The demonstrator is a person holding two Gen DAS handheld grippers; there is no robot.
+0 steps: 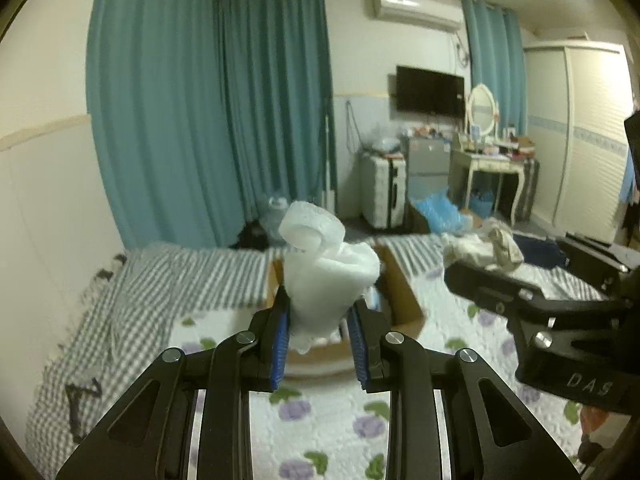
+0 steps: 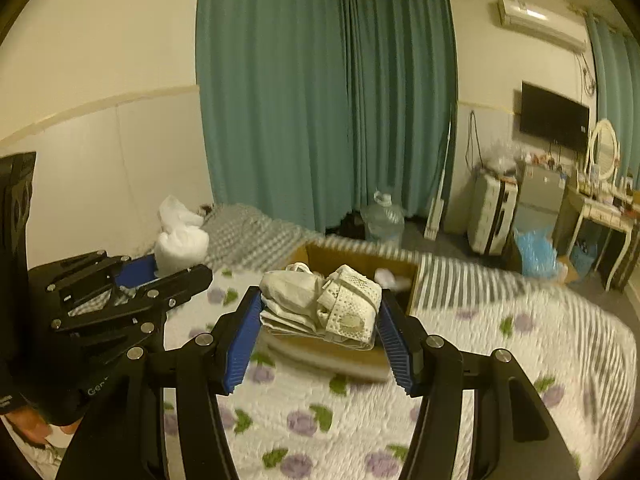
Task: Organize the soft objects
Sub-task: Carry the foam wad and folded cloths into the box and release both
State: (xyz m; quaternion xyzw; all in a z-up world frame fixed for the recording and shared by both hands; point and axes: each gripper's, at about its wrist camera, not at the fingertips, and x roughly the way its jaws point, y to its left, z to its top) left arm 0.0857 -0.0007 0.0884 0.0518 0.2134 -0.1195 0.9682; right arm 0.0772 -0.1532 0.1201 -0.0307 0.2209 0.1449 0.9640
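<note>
My left gripper [image 1: 320, 316] is shut on a rolled sheet of white foam wrap [image 1: 326, 268] and holds it upright above the bed, in front of an open cardboard box [image 1: 404, 300]. My right gripper [image 2: 318, 320] is shut on a folded cream cloth bundle with a lace part [image 2: 320, 304], held just before the same cardboard box [image 2: 360, 258]. In the left wrist view the right gripper [image 1: 472, 268] is at the right with the cloth bundle [image 1: 484, 248]. In the right wrist view the left gripper [image 2: 160, 268] is at the left with the foam wrap [image 2: 180, 236].
The bed carries a white quilt with purple flowers [image 2: 360, 420] and a grey checked blanket [image 1: 140, 300] by the wall. Teal curtains [image 2: 320, 100], a water jug [image 2: 382, 216], a suitcase [image 2: 490, 212] and a dressing table [image 1: 488, 168] stand beyond the bed.
</note>
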